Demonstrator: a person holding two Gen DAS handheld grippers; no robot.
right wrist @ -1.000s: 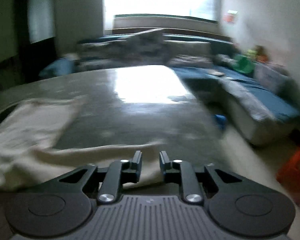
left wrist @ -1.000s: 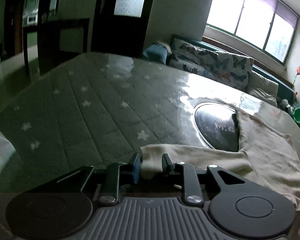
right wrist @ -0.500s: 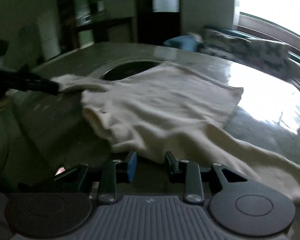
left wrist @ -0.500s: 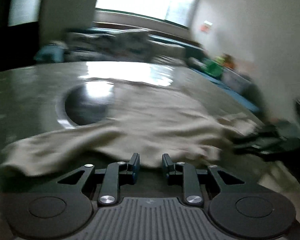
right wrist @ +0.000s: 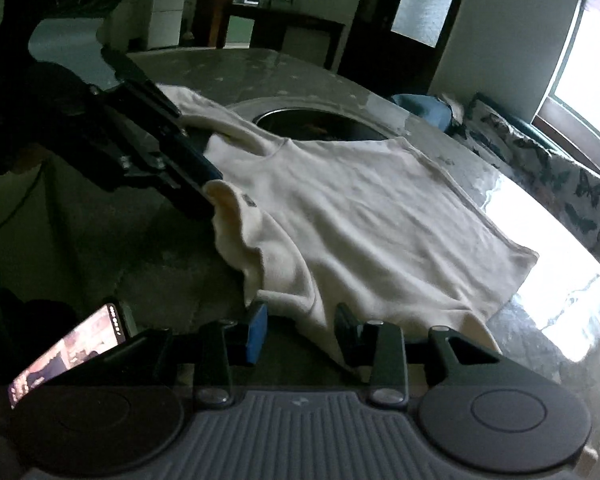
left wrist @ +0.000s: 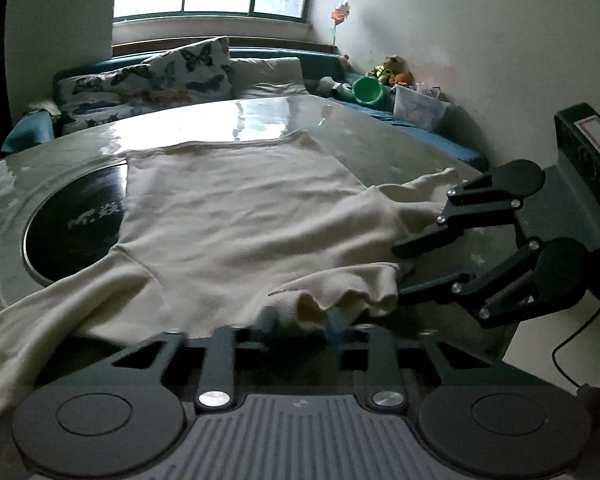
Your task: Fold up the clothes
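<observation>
A cream long-sleeved shirt (left wrist: 240, 216) (right wrist: 360, 208) lies spread on the round glass-topped table (left wrist: 380, 136) (right wrist: 160, 272), neck end toward me. My left gripper (left wrist: 300, 320) (right wrist: 214, 198) sits at the rumpled collar. Its jaws are closing with a fold of collar cloth between them, not visibly pinched. My right gripper (right wrist: 302, 328) (left wrist: 398, 270) is at the shoulder on the right side. Its jaws are closing too, astride the shoulder cloth with a gap still showing beside the blue pad.
A dark round disc (left wrist: 72, 220) (right wrist: 312, 120) is set in the table's middle, partly under the shirt. A lit phone (right wrist: 68, 348) lies by the near table edge. A sofa with butterfly cushions (left wrist: 160, 72) and toys stands behind the table, under the window.
Both grippers have left the sleeve ends and swung round to the shirt's neck end. They now face each other across collar and shoulder. The left sleeve lies loose on the table.
</observation>
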